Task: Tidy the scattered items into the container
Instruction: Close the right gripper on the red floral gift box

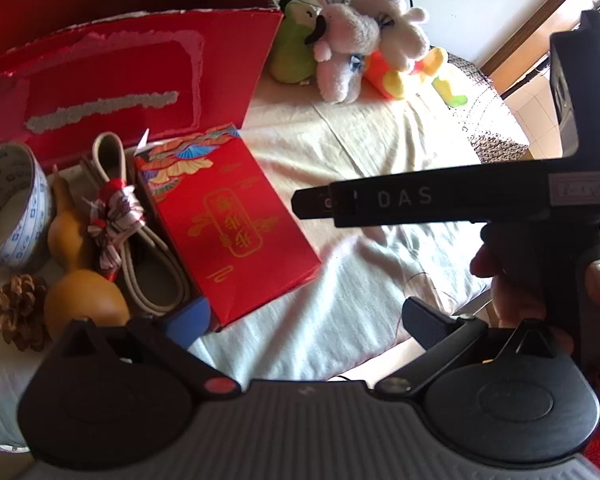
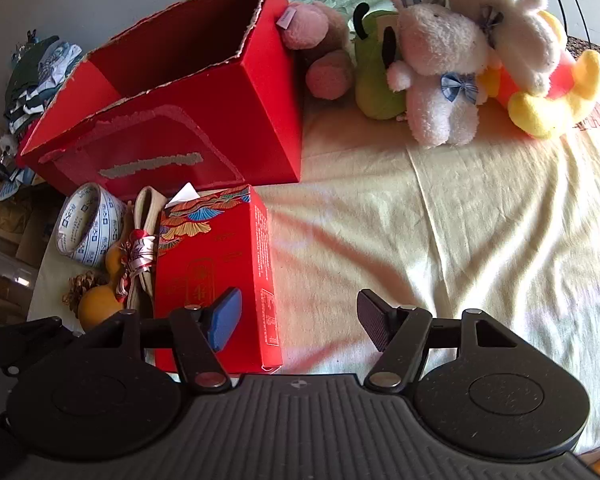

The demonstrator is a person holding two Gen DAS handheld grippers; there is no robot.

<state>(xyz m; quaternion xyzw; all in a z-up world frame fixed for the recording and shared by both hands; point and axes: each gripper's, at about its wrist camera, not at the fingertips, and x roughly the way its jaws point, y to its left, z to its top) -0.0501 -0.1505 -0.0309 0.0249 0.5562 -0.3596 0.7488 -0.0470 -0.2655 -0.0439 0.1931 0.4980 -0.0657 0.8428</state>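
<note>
Big red box (image 2: 204, 128) upper left of frame, open top. Below it, left side: tape roll (image 2: 88, 226), gourd (image 2: 98, 308), pine cone (image 2: 78, 288), cord (image 2: 144, 248), small red carton (image 2: 216, 276). Left gripper (image 1: 304, 320) spread wide, empty. Right gripper (image 2: 296, 318) open, empty, blue pad over carton.

1. A bed covered with a wrinkled pale yellow sheet (image 2: 480, 220) carries everything.
2. A large red box (image 2: 204, 120) with a torn open top stands on it.
3. Just in front lie a small red carton (image 2: 216, 264), a tape roll (image 2: 86, 222), a coiled cord (image 1: 148, 248), a gourd (image 1: 84, 296) and a pine cone (image 1: 20, 310).
4. Plush toys (image 2: 444, 76) sit beside the large box.
</note>
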